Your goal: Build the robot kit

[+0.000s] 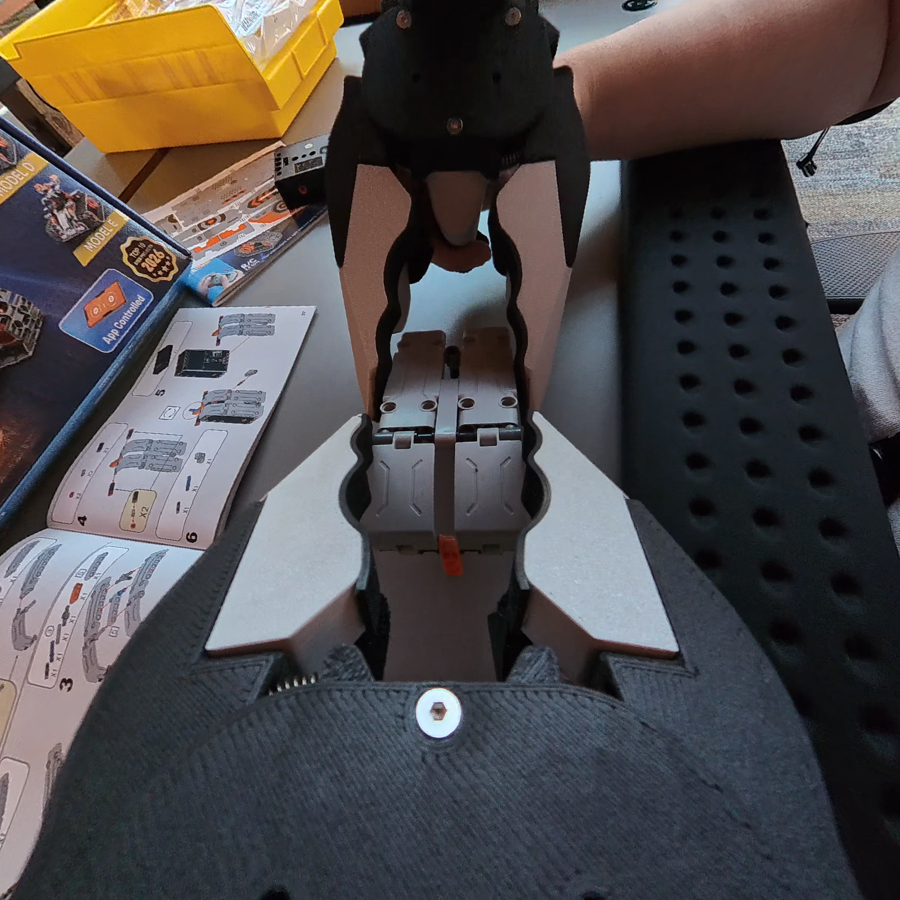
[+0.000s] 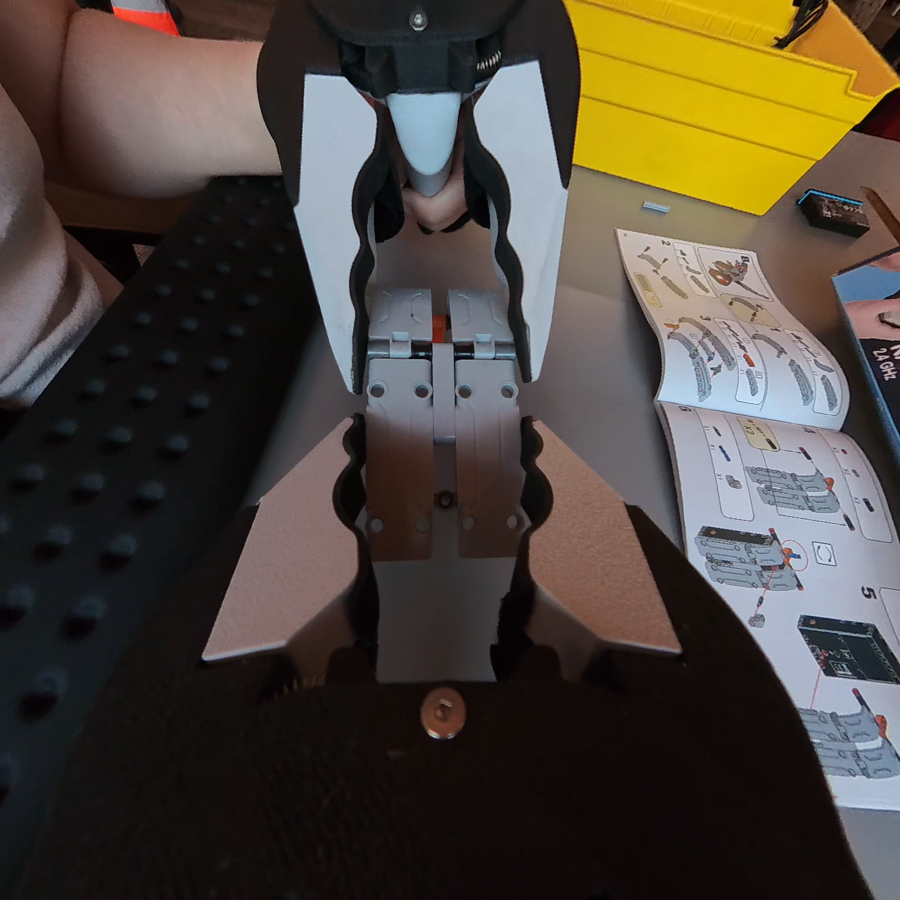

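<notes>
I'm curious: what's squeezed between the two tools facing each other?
A grey plastic brick assembly with an orange pin, gripped by both the left tool and right tool; both views show it.

A grey table (image 1: pixel 311 253) fills most of both views, its matte top catching soft, warm light that leaves gentle shadows. A wide black perforated panel (image 1: pixel 740 389) runs along one side of it, dotted with rows of round holes. Beyond that panel, in the left wrist view, lies grey patterned carpet (image 1: pixel 847 180) on the floor. At the table's far edge sits a yellow plastic bin (image 2: pixel 706 107).
</notes>
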A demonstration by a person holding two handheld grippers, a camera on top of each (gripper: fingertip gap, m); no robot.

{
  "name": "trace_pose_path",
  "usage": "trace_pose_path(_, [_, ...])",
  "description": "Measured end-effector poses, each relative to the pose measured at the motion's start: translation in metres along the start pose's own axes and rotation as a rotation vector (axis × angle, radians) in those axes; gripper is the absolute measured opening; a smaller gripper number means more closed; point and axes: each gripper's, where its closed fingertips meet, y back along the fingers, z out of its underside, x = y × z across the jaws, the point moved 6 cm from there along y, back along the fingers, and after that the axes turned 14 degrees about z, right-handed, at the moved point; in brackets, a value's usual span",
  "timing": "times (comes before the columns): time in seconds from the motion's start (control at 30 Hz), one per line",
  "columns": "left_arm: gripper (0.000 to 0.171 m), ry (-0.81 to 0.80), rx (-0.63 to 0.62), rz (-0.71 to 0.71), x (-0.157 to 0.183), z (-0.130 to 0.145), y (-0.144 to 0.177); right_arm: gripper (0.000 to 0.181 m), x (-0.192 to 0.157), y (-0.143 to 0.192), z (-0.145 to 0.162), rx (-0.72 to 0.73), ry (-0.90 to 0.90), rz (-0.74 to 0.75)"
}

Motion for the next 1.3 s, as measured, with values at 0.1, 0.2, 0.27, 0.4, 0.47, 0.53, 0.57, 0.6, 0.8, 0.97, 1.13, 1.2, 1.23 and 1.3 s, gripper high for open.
trace_pose_path(0.1, [0.061,0.006,0.012,0.01,0.001,-0.001,0.0,0.064,-0.001,0.002,-0.001,-0.012,0.004,-0.007])
trace_pose_path(0.2, [0.061,-0.007,-0.006,-0.011,-0.001,0.001,0.0,0.064,0.001,-0.001,0.002,-0.002,0.003,0.009])
trace_pose_path(0.27, [0.061,0.002,0.005,-0.009,-0.001,0.0,0.001,0.065,0.002,-0.002,0.002,0.033,-0.024,0.001])
trace_pose_path(0.4, [0.061,0.021,0.053,-0.004,-0.002,-0.003,0.007,0.085,0.007,0.003,0.005,0.043,0.009,0.023])
trace_pose_path(0.47, [0.061,0.033,0.087,-0.003,-0.003,-0.005,0.012,0.083,0.009,0.006,0.008,0.031,0.004,0.009])
trace_pose_path(0.53, [0.061,0.041,0.11,-0.005,-0.005,-0.006,0.016,0.074,0.012,0.009,0.011,0.023,-0.008,0.006])
trace_pose_path(0.57, [0.061,0.043,0.118,-0.007,-0.005,-0.006,0.017,0.07,0.014,0.011,0.011,0.03,-0.016,0.005])
trace_pose_path(0.6, [0.061,0.044,0.122,-0.011,-0.006,-0.006,0.018,0.065,0.014,0.012,0.01,0.044,-0.025,-0.004])
trace_pose_path(0.8, [0.062,0.062,0.097,0.004,-0.007,0.001,0.017,0.064,0.016,0.017,0.004,0.066,-0.001,0.018])
trace_pose_path(0.97, [0.062,0.095,0.079,0.005,-0.008,0.005,0.013,0.064,0.017,0.02,-0.002,0.089,0.002,0.033])
trace_pose_path(1.13, [0.061,0.108,0.077,0.008,-0.009,0.007,0.011,0.064,0.017,0.018,0.001,0.074,0.01,0.033])
trace_pose_path(1.2, [0.06,0.109,0.075,0.015,-0.008,0.007,0.01,0.064,0.016,0.018,0.001,0.07,0.02,0.035])
trace_pose_path(1.23, [0.059,0.107,0.073,0.019,-0.008,0.007,0.009,0.064,0.016,0.017,0.002,0.067,0.026,0.037])
trace_pose_path(1.3, [0.057,0.099,0.073,0.022,-0.007,0.006,0.009,0.064,0.014,0.016,0.003,0.06,0.035,0.035])
